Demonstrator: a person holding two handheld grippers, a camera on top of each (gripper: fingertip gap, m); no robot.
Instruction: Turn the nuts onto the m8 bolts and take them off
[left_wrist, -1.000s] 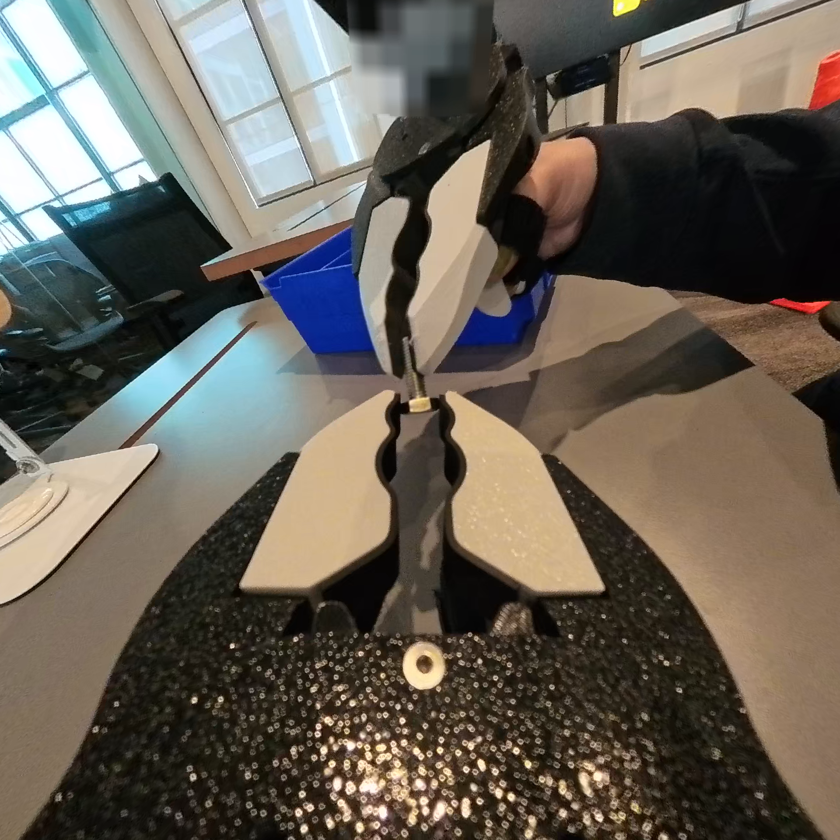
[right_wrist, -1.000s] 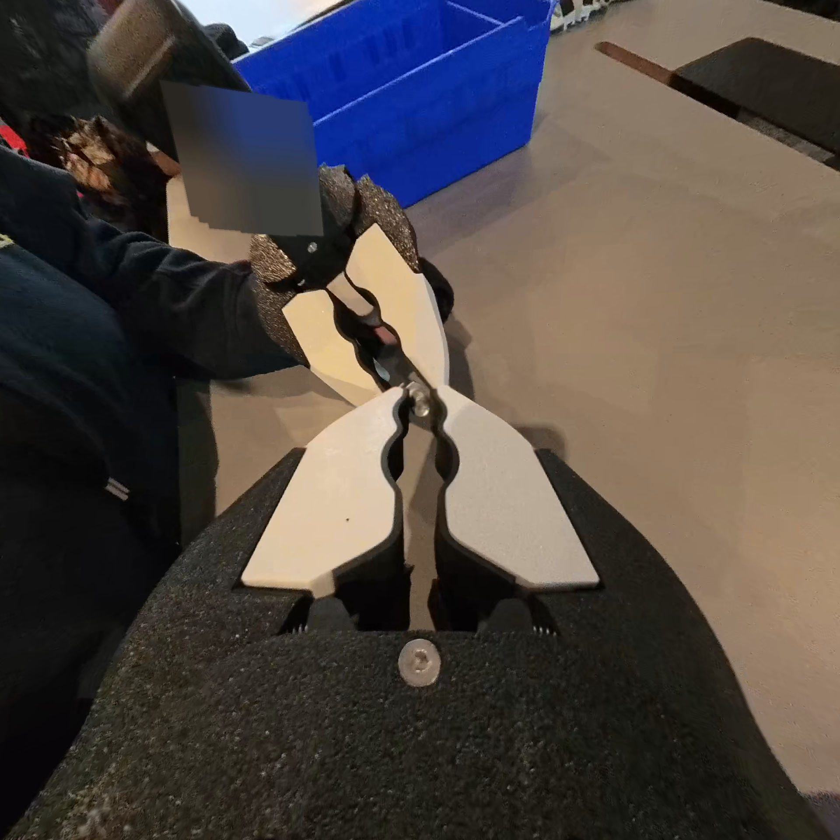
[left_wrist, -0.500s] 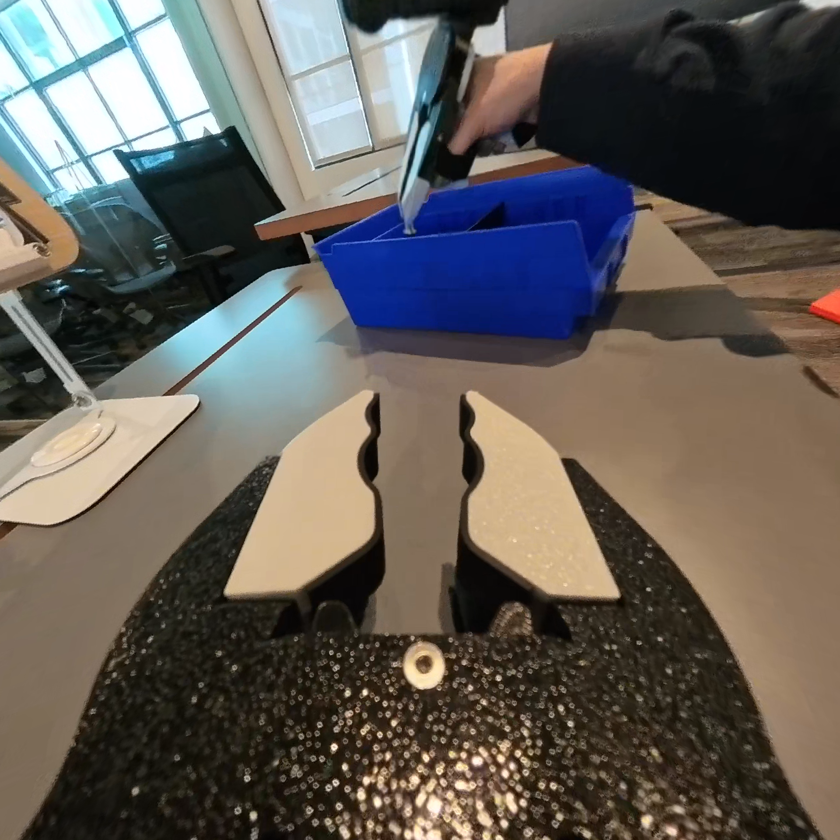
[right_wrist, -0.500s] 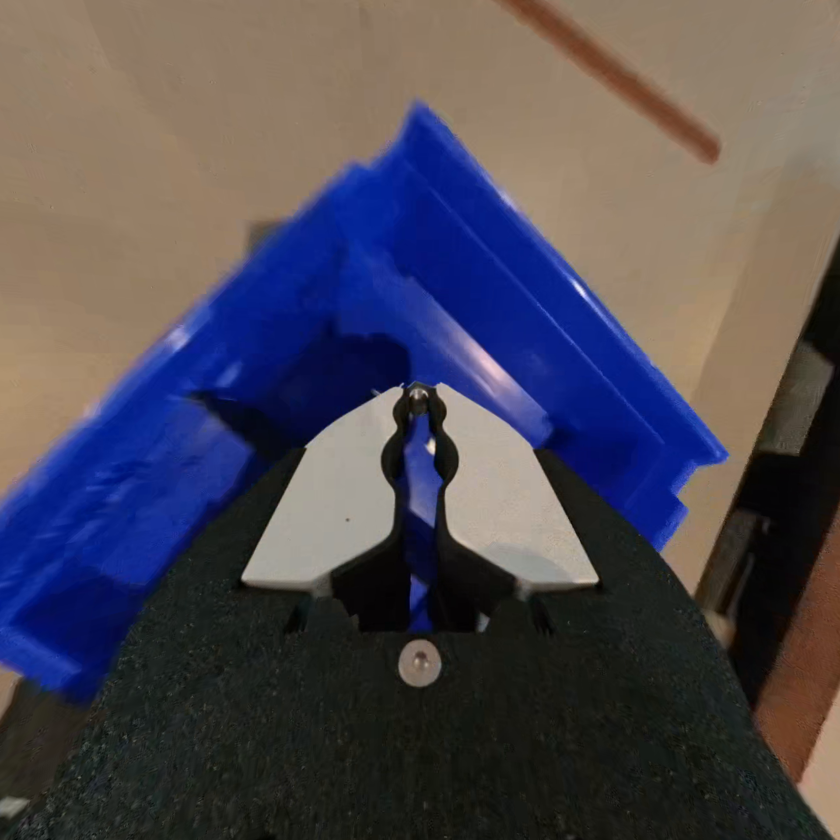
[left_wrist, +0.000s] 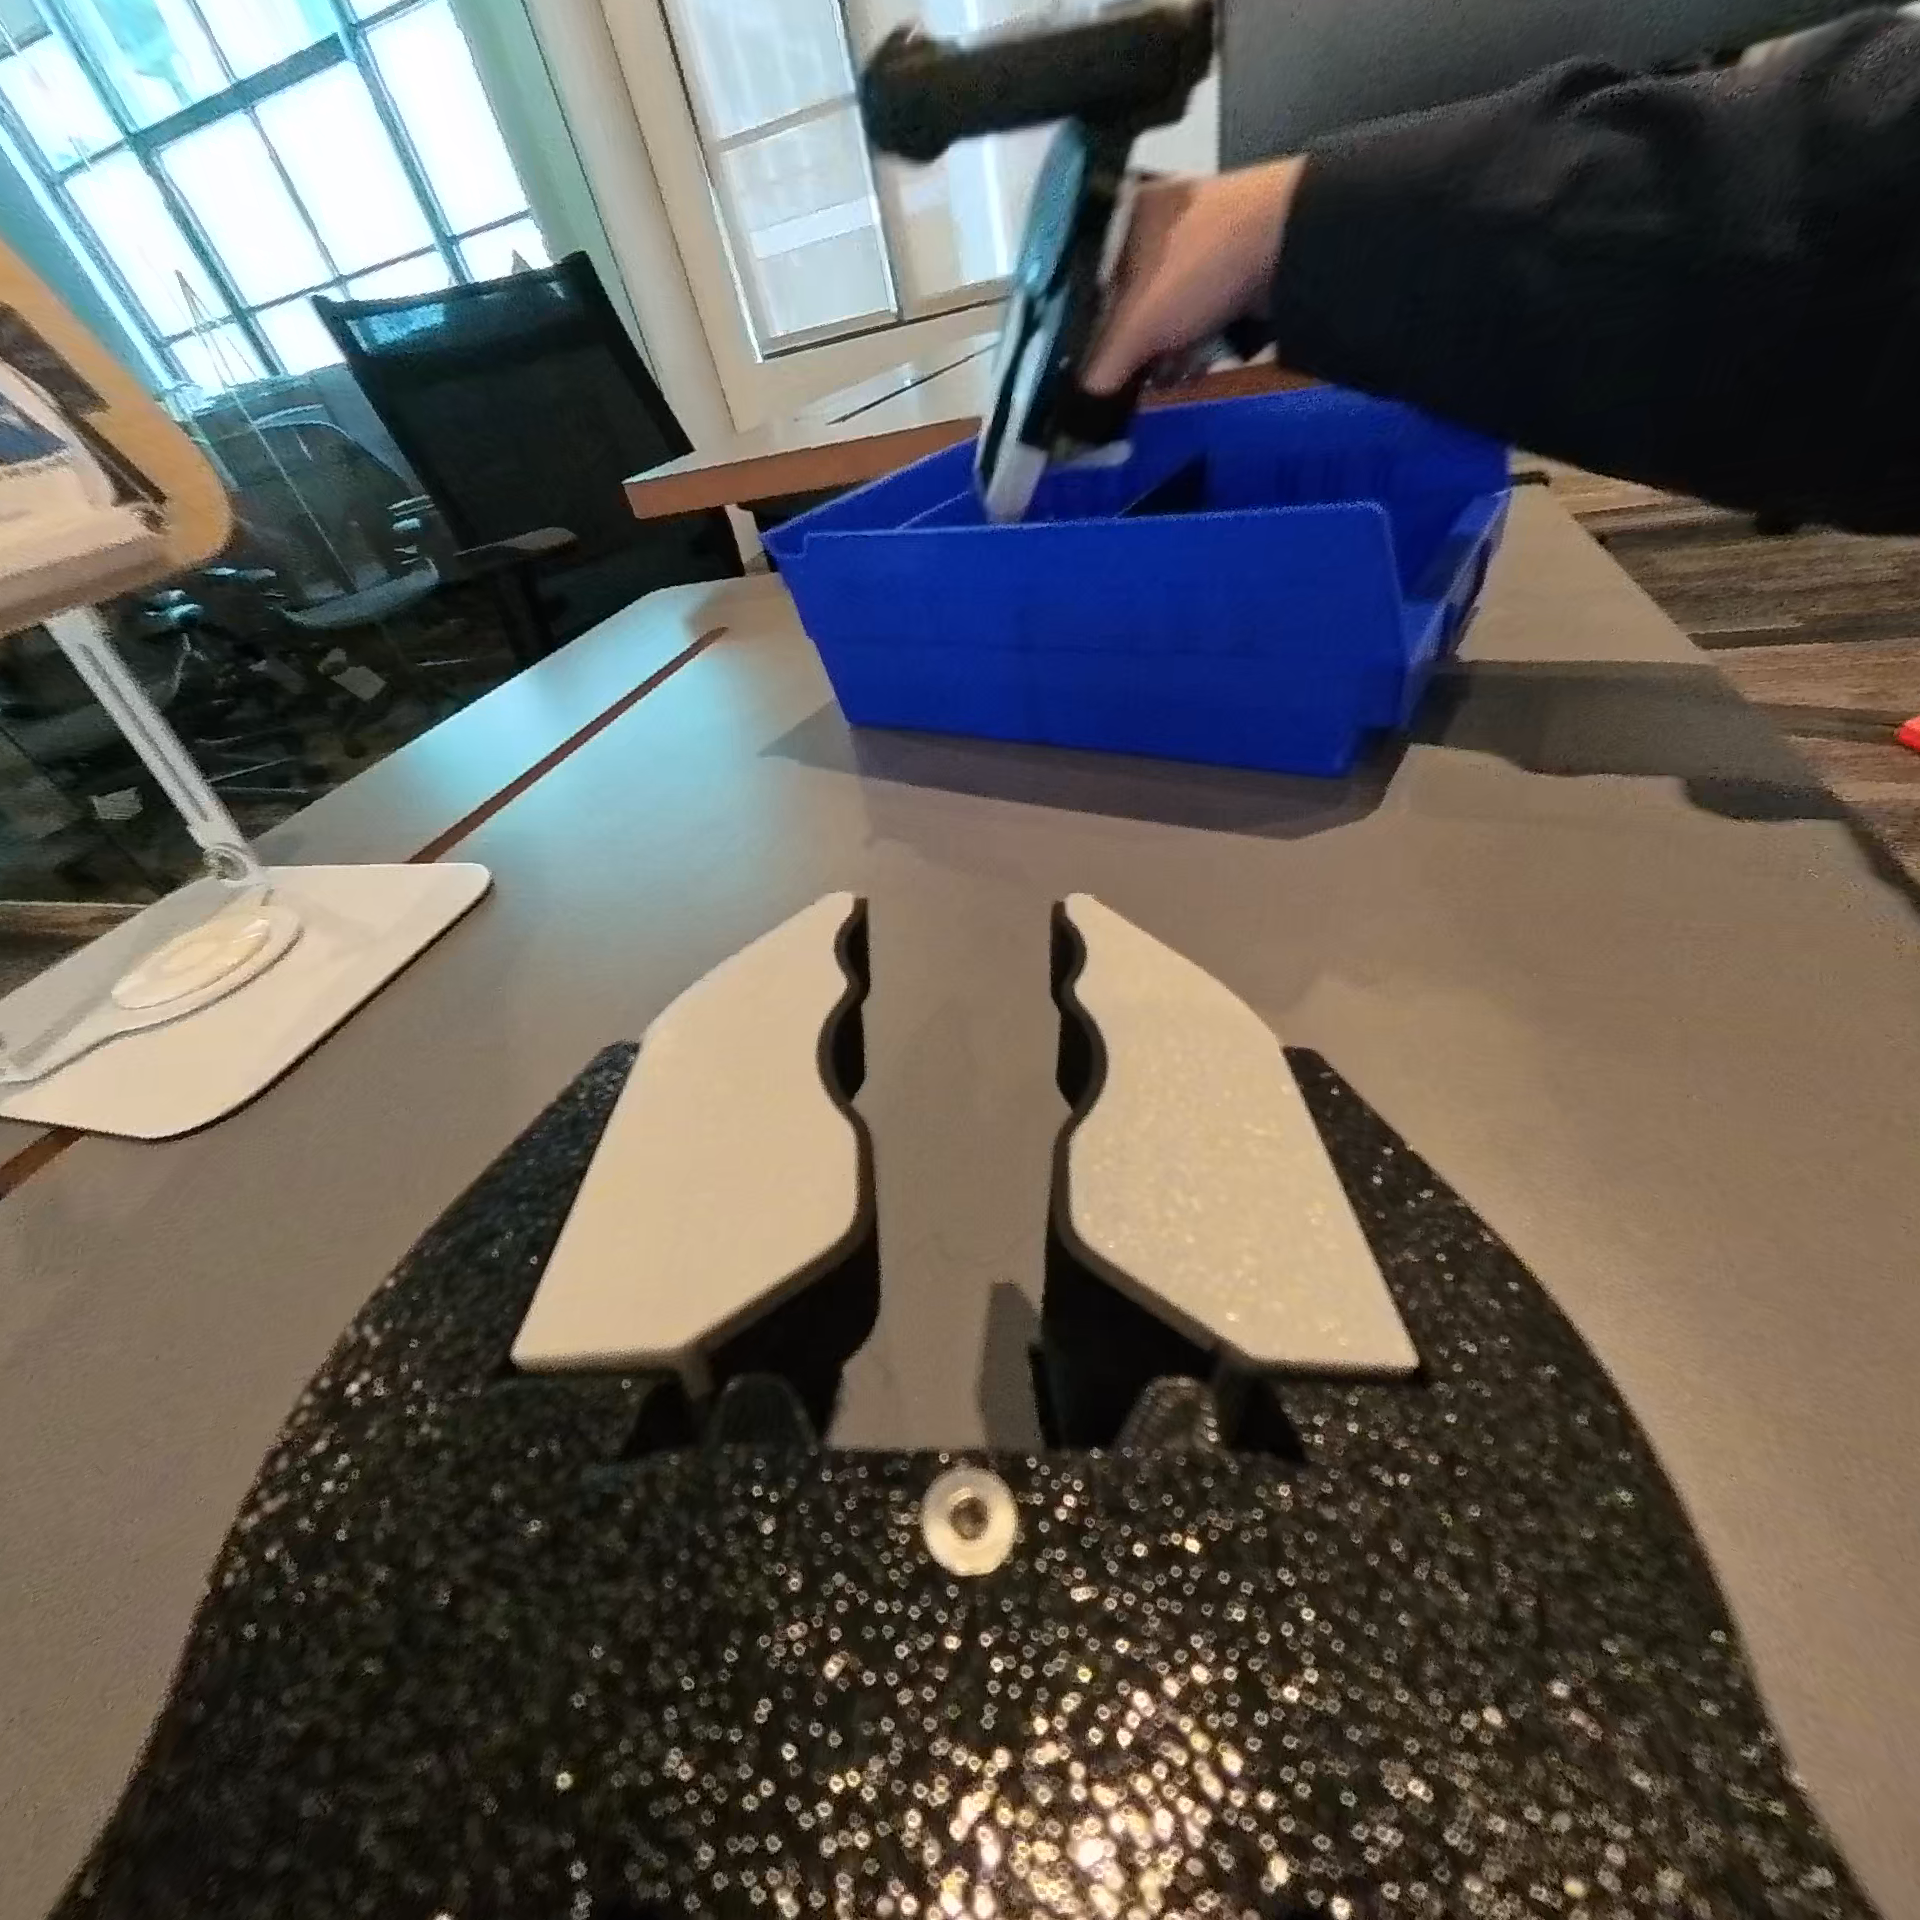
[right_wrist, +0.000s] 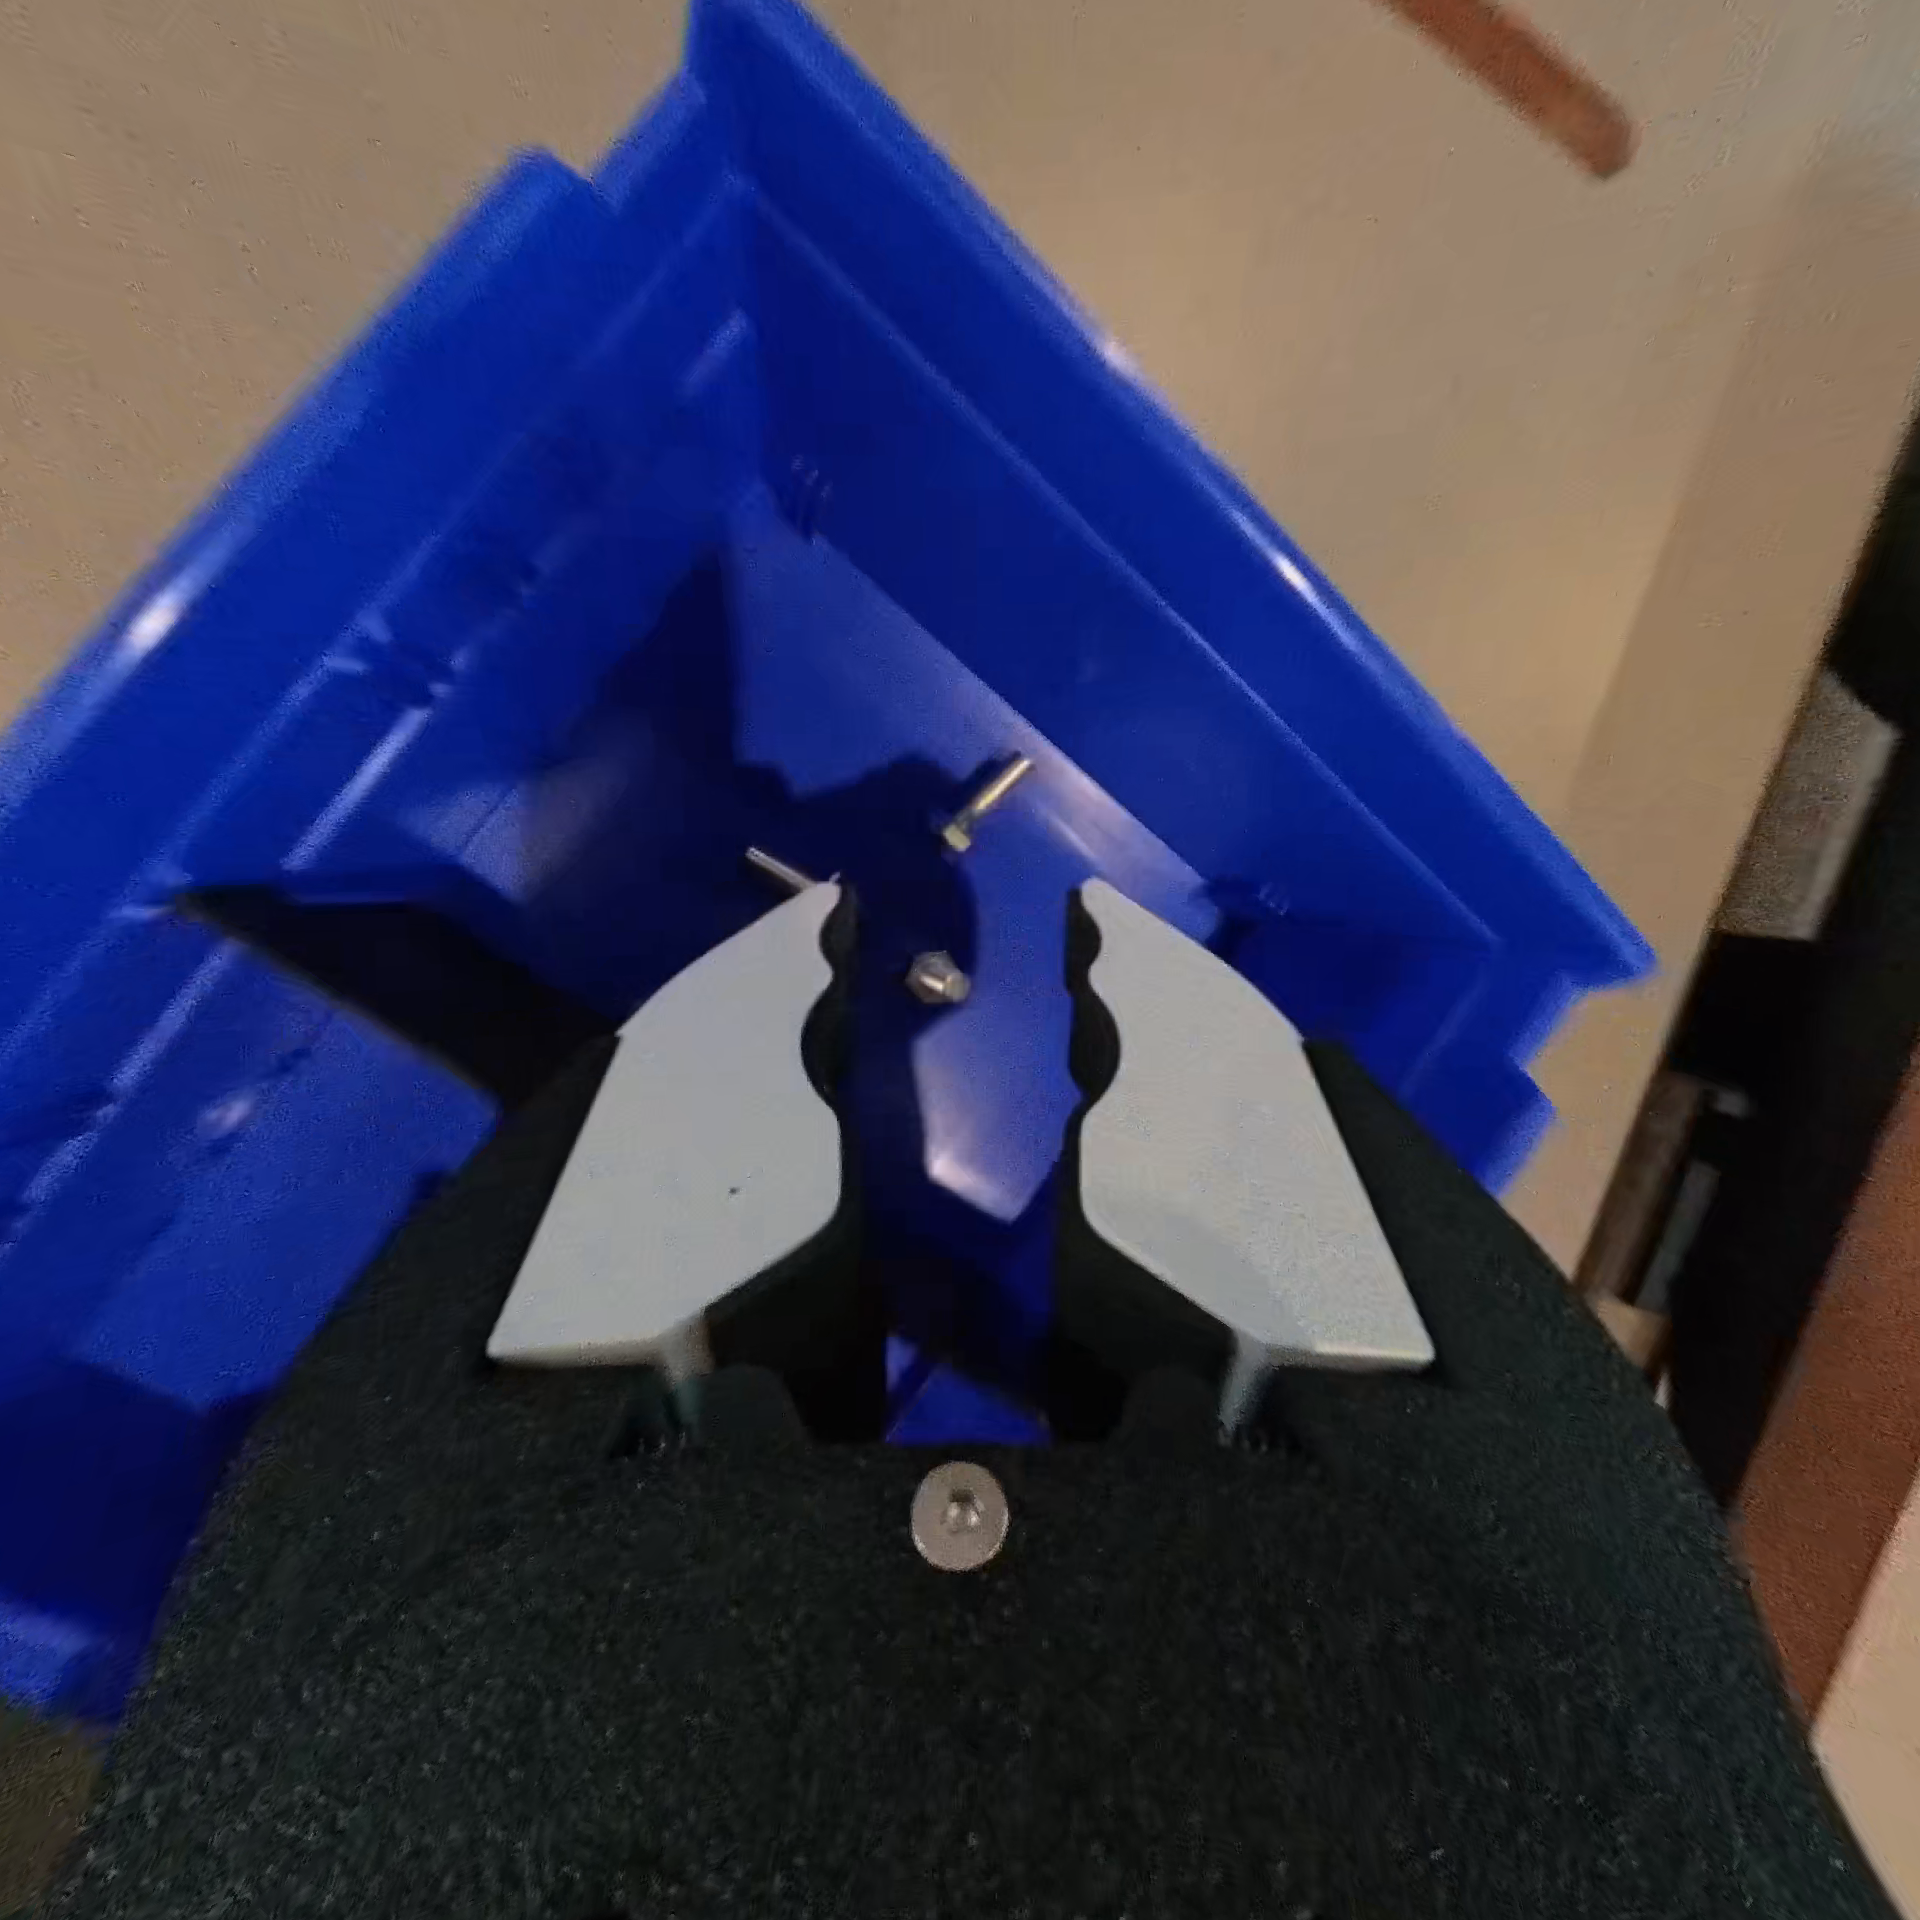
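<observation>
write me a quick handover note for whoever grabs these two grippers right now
Left gripper: open, nothing in it, low over the grey table.
Right gripper: open over the blue bin, gripping nothing.
Bolts: one seen between its fingers without touching them, one beyond, a third partly hidden at the left fingertip.
Done: bolts are in the bin.
Left: no nut visible; pick the next bolt.

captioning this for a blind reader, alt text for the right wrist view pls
The open right gripper points down into a blue bin, nothing in its grasp. A bolt shows between its fingers, apart from both, with two more bolts beyond.
</observation>
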